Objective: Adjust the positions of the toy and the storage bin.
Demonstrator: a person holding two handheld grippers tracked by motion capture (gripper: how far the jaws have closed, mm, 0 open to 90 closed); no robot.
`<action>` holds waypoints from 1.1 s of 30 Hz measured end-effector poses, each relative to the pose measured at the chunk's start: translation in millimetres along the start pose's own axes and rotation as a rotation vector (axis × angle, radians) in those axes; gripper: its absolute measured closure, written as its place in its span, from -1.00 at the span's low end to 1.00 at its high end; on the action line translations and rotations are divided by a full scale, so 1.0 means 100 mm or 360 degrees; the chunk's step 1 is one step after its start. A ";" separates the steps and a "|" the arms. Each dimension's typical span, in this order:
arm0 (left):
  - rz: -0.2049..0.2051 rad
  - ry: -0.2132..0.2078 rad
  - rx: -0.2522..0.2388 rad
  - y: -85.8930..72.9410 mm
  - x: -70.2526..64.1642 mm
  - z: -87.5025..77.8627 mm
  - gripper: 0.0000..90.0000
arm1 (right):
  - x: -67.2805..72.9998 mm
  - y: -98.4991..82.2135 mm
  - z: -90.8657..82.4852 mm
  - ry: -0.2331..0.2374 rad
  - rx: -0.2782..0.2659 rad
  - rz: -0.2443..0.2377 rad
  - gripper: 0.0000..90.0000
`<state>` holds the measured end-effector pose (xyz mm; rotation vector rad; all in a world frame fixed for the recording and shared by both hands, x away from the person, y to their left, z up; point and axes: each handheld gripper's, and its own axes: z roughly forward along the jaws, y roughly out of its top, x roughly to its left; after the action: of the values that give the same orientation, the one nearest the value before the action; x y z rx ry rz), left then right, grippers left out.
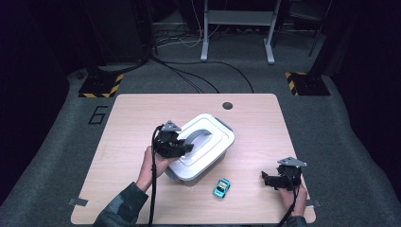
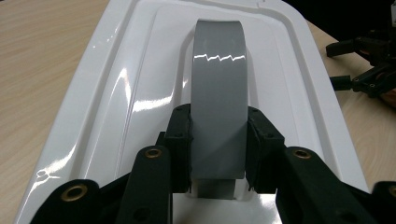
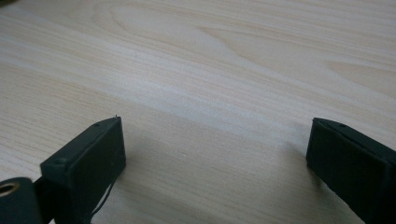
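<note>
**High view: left gripper clamped on the box handle**

High view shows a white plastic storage box with a lid sitting turned at an angle near the middle of the pale wooden table. A curved grey plastic handle arches over the lid's centre. The left gripper has its two black jaws pressed against either edge of that handle, gripping it at its near end; in the left gripper view the pads sit flush on the grey band with the glossy lid spreading out beneath.

Just in front of the box, apart from it, a small turquoise toy car stands on the table.

Further right, near the table's front corner, the right gripper rests low over the wood, well apart from box and car. The right gripper view shows its jaws spread wide with bare tabletop between them.
</note>
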<state>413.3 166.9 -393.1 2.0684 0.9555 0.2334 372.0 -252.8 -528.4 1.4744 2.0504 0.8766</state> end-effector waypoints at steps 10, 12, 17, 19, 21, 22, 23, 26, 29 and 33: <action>0.0005 -0.0002 -0.0001 -0.09 -0.05 -0.08 0.47 | 0.00 0.00 0.00 -0.0001 0.0000 0.0001 -0.92; 0.0007 -0.0002 -0.0003 -0.10 -0.06 -0.09 0.47 | 0.00 0.00 0.00 -0.0001 0.0000 0.0001 -0.92; 0.0022 0.0000 -0.0002 -0.15 -0.09 -0.14 0.47 | 0.00 0.00 0.00 -0.0002 0.0000 0.0002 -0.92; 0.0037 0.0002 0.0006 -0.17 -0.10 -0.17 0.47 | 0.00 0.00 0.00 -0.0002 0.0000 0.0002 -0.92; 0.0043 0.0002 0.0001 -0.20 -0.12 -0.19 0.47 | 0.00 0.00 0.00 -0.0002 0.0000 0.0002 -0.92; 0.0055 -0.0003 0.0010 -0.20 -0.11 -0.20 0.47 | 0.00 0.00 0.00 -0.0002 0.0000 0.0001 -0.92; 0.0063 0.0000 0.0015 -0.19 -0.11 -0.20 0.47 | 0.00 0.00 0.00 -0.0002 0.0000 0.0002 -0.92; 0.0073 -0.0003 0.0040 -0.16 -0.11 -0.18 0.46 | 0.00 0.00 0.00 -0.0003 -0.0001 0.0001 -0.92; 0.0098 -0.0002 0.0062 -0.10 -0.12 -0.15 0.30 | 0.00 0.00 0.00 -0.0003 0.0000 0.0003 -0.92; 0.0167 0.0057 0.0064 0.00 -0.15 -0.10 0.21 | 0.00 0.00 0.00 -0.0003 0.0001 0.0003 -0.92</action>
<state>398.2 162.1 -384.6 2.1604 0.8806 0.3092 371.9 -252.8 -528.4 1.4772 2.0483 0.8755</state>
